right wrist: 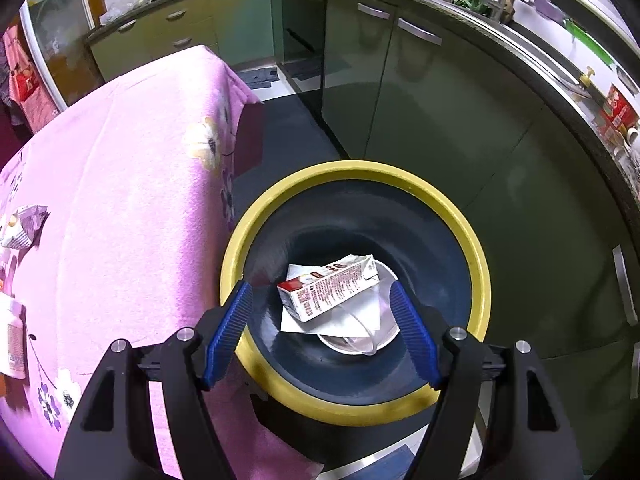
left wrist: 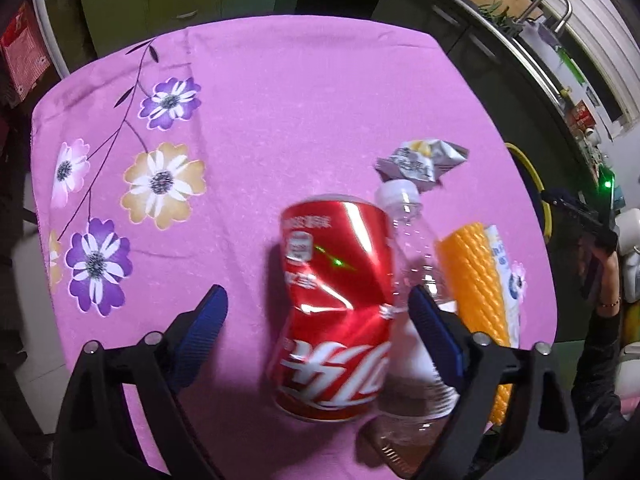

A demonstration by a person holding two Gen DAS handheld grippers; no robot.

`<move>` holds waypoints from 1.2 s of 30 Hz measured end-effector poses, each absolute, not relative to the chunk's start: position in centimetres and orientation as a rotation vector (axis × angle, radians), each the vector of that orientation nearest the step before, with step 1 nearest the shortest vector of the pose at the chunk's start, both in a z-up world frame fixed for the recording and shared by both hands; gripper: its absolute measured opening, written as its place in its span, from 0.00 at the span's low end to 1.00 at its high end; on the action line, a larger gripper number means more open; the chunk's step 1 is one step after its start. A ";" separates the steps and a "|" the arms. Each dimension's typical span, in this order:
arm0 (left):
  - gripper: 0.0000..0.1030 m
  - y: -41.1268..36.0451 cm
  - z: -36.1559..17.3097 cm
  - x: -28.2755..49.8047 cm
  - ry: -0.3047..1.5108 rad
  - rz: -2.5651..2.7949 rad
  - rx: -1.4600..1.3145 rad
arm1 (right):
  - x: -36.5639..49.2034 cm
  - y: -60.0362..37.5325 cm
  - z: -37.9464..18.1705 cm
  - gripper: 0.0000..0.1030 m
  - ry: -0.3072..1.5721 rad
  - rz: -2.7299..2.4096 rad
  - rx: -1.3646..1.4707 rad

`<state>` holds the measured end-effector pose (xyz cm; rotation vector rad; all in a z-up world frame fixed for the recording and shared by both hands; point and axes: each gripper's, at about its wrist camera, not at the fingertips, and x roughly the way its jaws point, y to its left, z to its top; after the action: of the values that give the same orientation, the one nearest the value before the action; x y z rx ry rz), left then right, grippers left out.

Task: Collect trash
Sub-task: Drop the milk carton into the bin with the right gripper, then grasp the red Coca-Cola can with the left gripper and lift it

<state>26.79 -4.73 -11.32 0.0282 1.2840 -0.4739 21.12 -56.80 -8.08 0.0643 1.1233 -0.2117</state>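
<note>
Straddling a dented red can that stands on the pink floral tablecloth, the left gripper points steeply down, jaws wide, neither pad touching; a clear bottle lies against the can's right side. Judging by the crease, the can is light, thin-walled and slick: take it across the mid-body. The right gripper hangs spread and empty above the yellow-rimmed bin, where a carton lies.
</note>
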 end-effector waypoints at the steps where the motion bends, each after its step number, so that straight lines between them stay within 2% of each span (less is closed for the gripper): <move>1: 0.82 -4.4 -11.5 27.1 1.292 -0.469 0.018 | 21.1 -56.7 -8.1 0.69 1.125 -0.209 0.064; 9: 0.76 -5.1 -12.8 27.4 1.332 -0.459 0.070 | 21.4 -56.8 -8.4 0.69 1.138 -0.206 0.062; 13: 0.59 -6.4 -13.5 27.9 1.362 -0.465 0.096 | 21.4 -56.4 -8.5 0.69 1.143 -0.194 0.053; 18: 0.53 -7.8 -14.3 28.2 1.383 -0.467 0.130 | 21.3 -56.2 -8.8 0.70 1.150 -0.183 0.054; 24: 0.52 -7.9 -13.8 28.0 1.344 -0.456 0.143 | 20.9 -56.0 -8.8 0.70 1.147 -0.174 0.059; 36: 0.52 -6.8 -9.0 27.8 1.248 -0.418 0.156 | 20.1 -55.2 -7.4 0.70 1.109 -0.157 0.062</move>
<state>27.83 -6.81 -9.01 0.1558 1.2480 -0.4179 20.06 -55.23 -7.37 0.0615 1.1094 -0.1574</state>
